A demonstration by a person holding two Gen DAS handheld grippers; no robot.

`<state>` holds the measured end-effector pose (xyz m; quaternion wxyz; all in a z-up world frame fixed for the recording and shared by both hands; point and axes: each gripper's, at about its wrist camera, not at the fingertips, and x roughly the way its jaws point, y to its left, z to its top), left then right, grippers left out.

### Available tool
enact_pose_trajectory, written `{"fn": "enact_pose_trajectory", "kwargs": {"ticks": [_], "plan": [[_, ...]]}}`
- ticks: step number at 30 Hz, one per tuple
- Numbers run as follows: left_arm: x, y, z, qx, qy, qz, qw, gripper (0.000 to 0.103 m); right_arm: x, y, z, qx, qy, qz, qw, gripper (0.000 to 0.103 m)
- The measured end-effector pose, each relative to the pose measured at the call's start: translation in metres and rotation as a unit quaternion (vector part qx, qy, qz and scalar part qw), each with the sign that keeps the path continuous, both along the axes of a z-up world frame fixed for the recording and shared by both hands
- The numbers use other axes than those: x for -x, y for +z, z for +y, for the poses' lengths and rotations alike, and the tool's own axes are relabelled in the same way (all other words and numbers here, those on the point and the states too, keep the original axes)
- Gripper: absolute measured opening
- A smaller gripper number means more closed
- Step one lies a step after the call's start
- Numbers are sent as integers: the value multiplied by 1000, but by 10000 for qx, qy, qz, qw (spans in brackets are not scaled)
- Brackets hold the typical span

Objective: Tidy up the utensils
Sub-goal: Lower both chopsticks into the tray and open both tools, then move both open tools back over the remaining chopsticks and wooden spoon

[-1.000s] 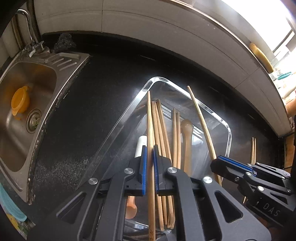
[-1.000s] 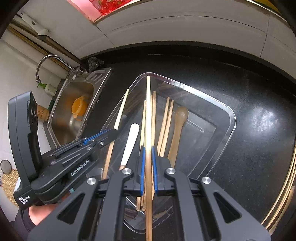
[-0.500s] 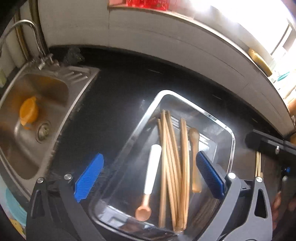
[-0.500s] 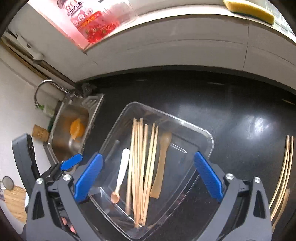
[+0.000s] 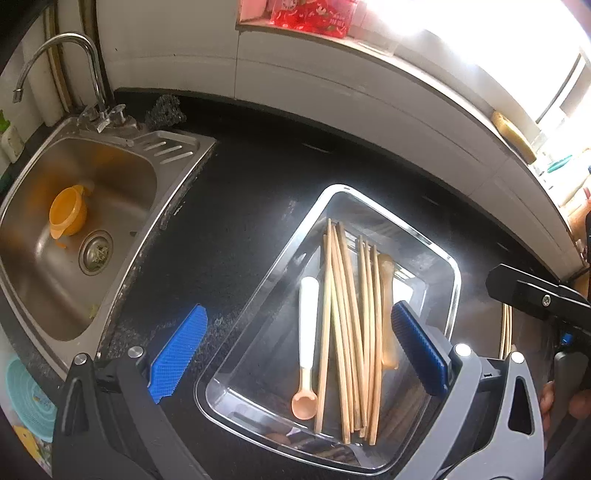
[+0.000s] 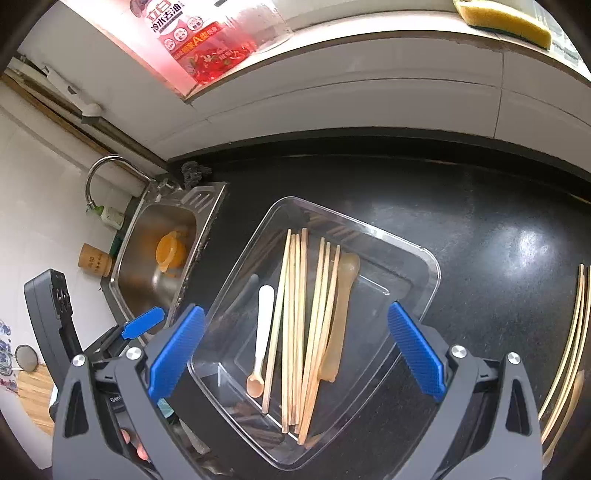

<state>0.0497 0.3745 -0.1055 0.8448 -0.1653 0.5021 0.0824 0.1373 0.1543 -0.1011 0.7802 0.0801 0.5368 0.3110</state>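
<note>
A clear plastic tray (image 5: 456, 280) (image 6: 430, 273) sits on the black counter. Inside lie several wooden chopsticks (image 5: 351, 325) (image 6: 299, 325), a white-handled spoon with a tan bowl (image 5: 308, 332) (image 6: 263, 332) and a tan wooden spoon (image 5: 387, 295) (image 6: 341, 306). My left gripper (image 5: 299, 347) hovers above the tray, open, with nothing between its blue pads (image 5: 177, 354). My right gripper (image 6: 295, 349) also hangs open and empty over the tray. More chopsticks (image 6: 570, 339) (image 5: 506, 332) lie on the counter to the tray's right.
A steel sink (image 5: 122, 177) (image 6: 151, 254) with an orange cup (image 5: 68, 212) and a tap (image 5: 62, 59) lies left of the tray. A white tiled wall runs behind the counter, with a yellow sponge (image 6: 502, 18) on its ledge. A hand (image 5: 561, 398) holds the right gripper's handle.
Both grippers were shut on chopsticks a second ago; both have opened wide, the chopsticks now lie in the tray, and both grippers have risen away from it.
</note>
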Motion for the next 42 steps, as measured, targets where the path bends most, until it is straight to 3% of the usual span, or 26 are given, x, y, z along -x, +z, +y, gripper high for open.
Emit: {"fn": "enact_pose_trajectory", "kwargs": {"ticks": [7,12,17,22,28,35,42], "plan": [[12,9,-30,-70,-161,-67,9998,97,17,8,-31,-55,-117,-102,9999,96],[13,14,-71,-99,-396,-118,9991,97,30,13,-86,-11,-464,-229,9987,96],[6,19,-138,-72,-822,-260,9963,97,45,14,-176,218,-987,-434,9939,97],[2,16,-220,-21,-1267,-292,9915,97,67,10,-272,749,-1426,-635,9849,97],[8,6,-309,-86,-1785,-188,9837,97,99,1,-347,1240,-1553,-774,9770,97],[10,-10,-358,-213,-2047,57,9786,97,111,-15,-370,1288,-1437,-655,9790,96],[1,-25,-362,-352,-2112,208,9766,97,106,-29,-361,1393,-1271,-651,9799,96]]}}
